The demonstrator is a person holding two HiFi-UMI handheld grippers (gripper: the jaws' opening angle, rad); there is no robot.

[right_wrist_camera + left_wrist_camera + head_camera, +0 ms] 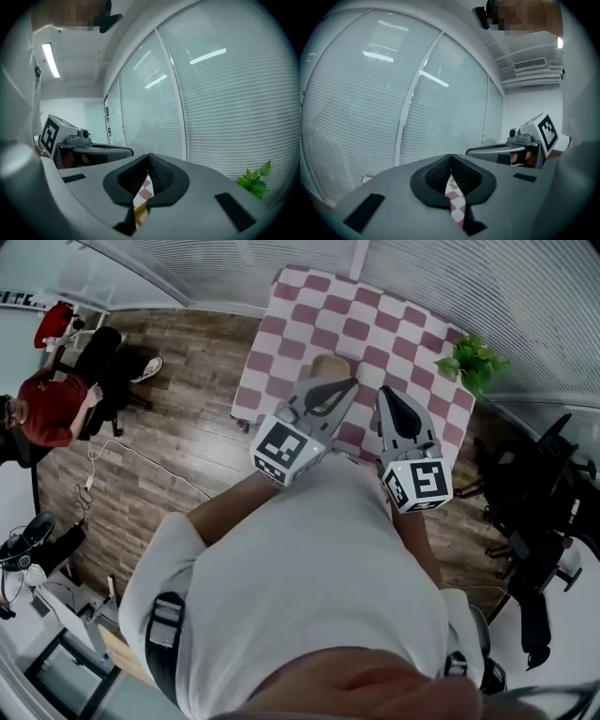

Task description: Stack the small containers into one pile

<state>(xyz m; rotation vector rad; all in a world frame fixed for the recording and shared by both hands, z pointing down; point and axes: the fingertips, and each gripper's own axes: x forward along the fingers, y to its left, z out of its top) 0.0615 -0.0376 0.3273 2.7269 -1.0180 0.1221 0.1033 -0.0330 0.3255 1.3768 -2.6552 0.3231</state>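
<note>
Small containers (330,366): one tan shape on the checked tablecloth (375,326), roughly mid-table. Whether it is one piece or several nested I cannot tell. In the right gripper view a tan sliver of it shows low in the gap below the jaws.

Room around them: bare checked cloth on every visible side, and nothing touches them. The far and left edges of the cloth are well apart from them. The near edge is hidden under the grippers and the person's white shirt (309,559).

Left gripper (451,157): jaws together at the tips with nothing between them. In the head view it is held above the table, its tip over the cloth just beside the containers and not touching them.

Right gripper (148,157): jaws together and empty. It is held beside the left one, with a narrow gap between the two.

Plant (473,362): green leaves at the table's right corner, well apart from the containers.

Table surroundings: slatted blinds (370,93) close behind the far edges. There is open wooden floor (187,437) to the left.

Further out: a seated person in red (47,411) far left, a black chair (534,493) on the right.
</note>
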